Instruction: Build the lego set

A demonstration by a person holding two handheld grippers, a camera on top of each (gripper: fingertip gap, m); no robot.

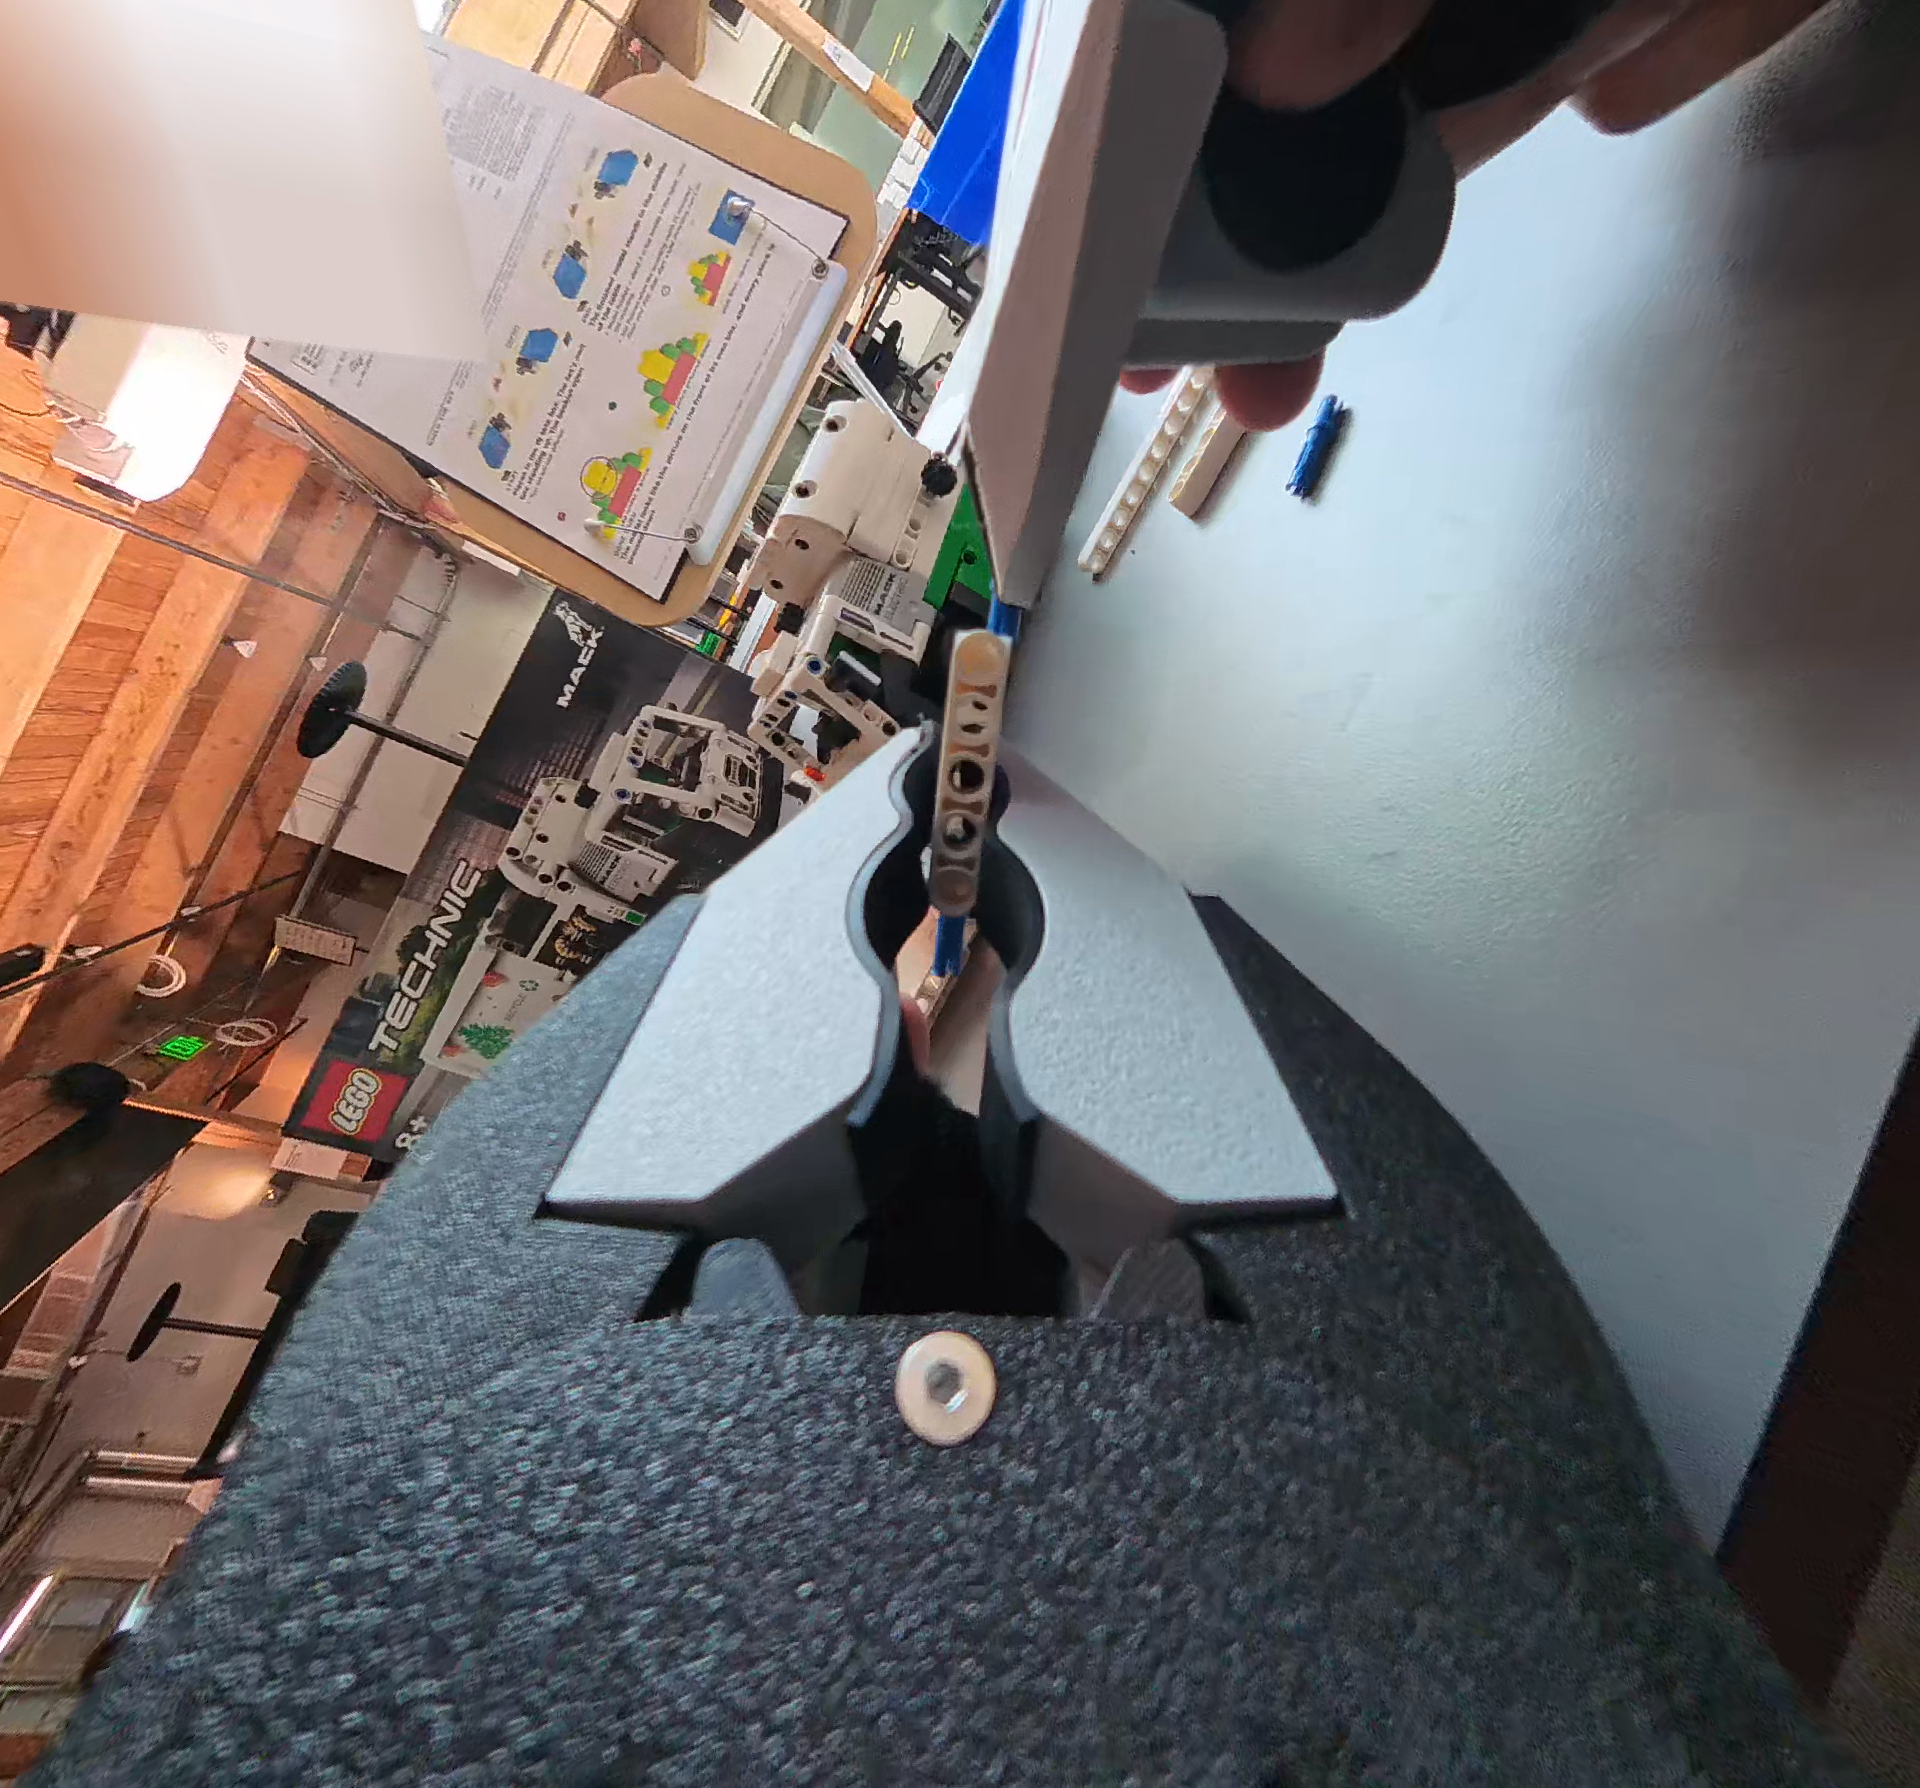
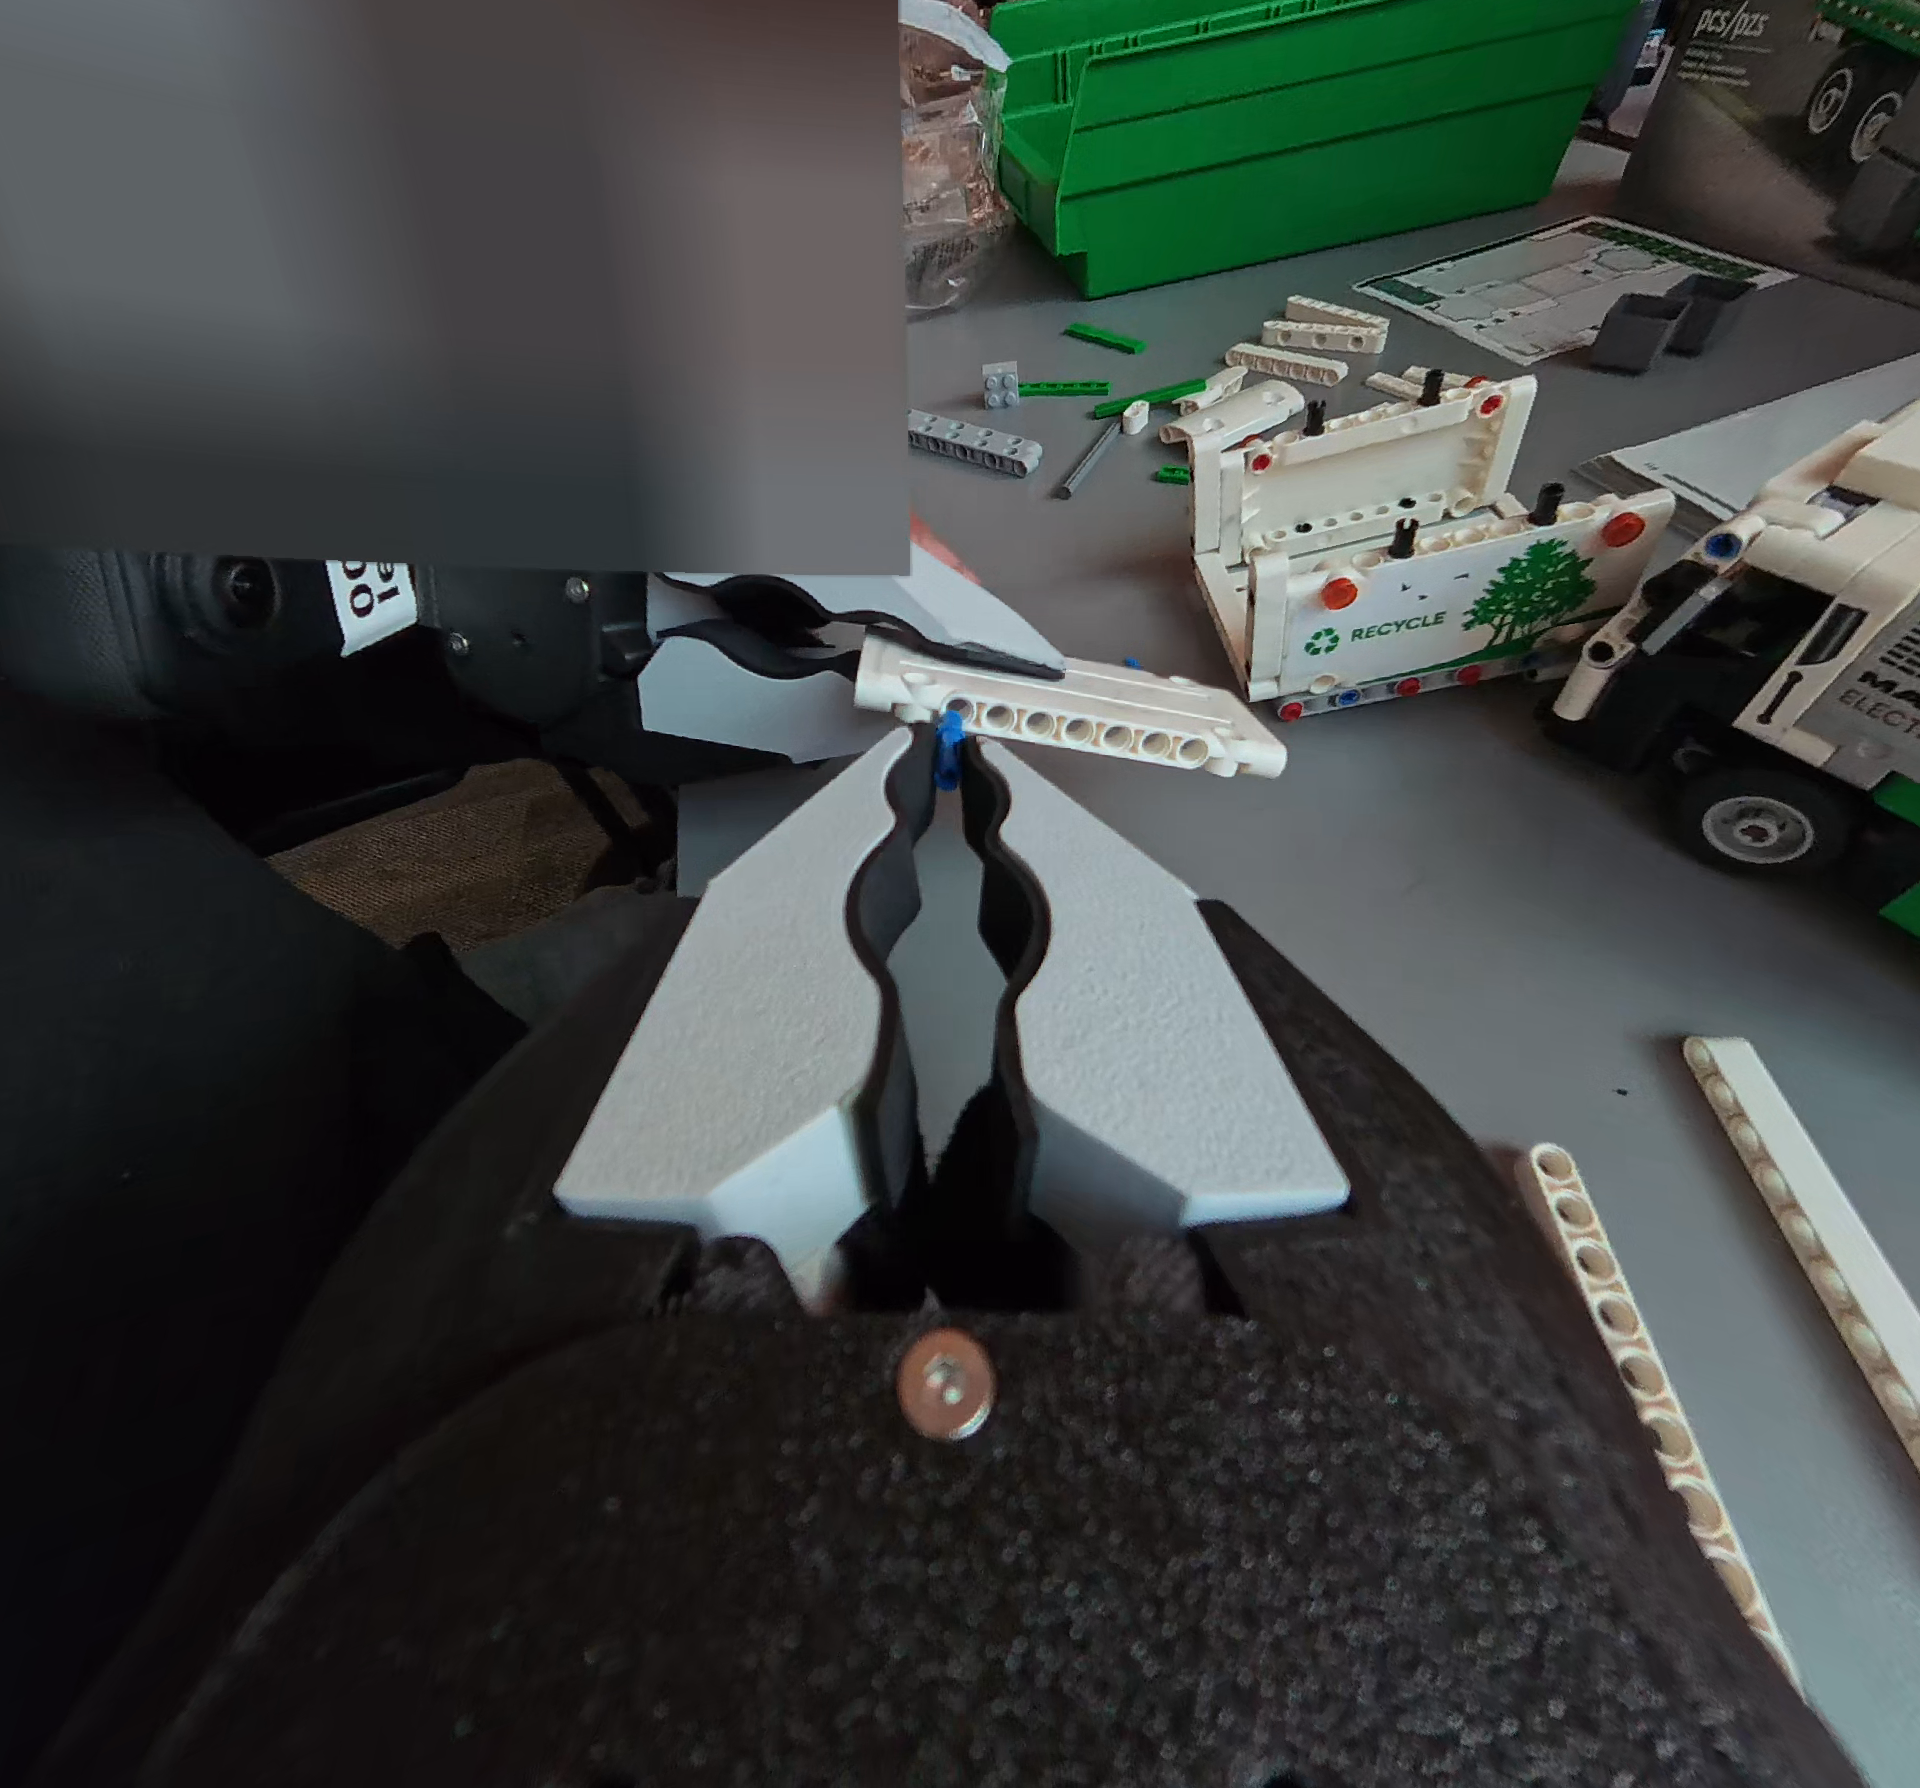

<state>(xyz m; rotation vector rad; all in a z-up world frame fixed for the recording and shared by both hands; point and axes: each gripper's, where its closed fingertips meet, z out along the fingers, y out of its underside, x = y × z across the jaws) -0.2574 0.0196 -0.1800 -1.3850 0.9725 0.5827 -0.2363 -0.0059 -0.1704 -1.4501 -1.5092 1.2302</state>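
Your left tongs (image 1: 961, 845) are squeezed shut on a flat white panel (image 2: 1070, 710), seen edge-on in the middle of the left wrist view, so it stays steady in the air above the grey bench (image 2: 1351, 907). In the right wrist view that same panel sits just above the middle of the frame, with its row of round holes facing you. Your right tongs (image 2: 948, 762) are pinched shut on a small blue pin (image 2: 948, 739), and the pin's tip is right at the holes near the left end of the panel. I think you hold them like this so one side can push the pin in while the other keeps the panel from sliding away. I cannot tell if the pin is already in a hole. The white box part with the tree picture (image 2: 1423, 554) and the truck cab (image 2: 1766, 658) wait at the right of the frame, with the green bin (image 2: 1299, 107) at the top. Two long white beams (image 2: 1662, 1406) lie at the lower right, ready for later.
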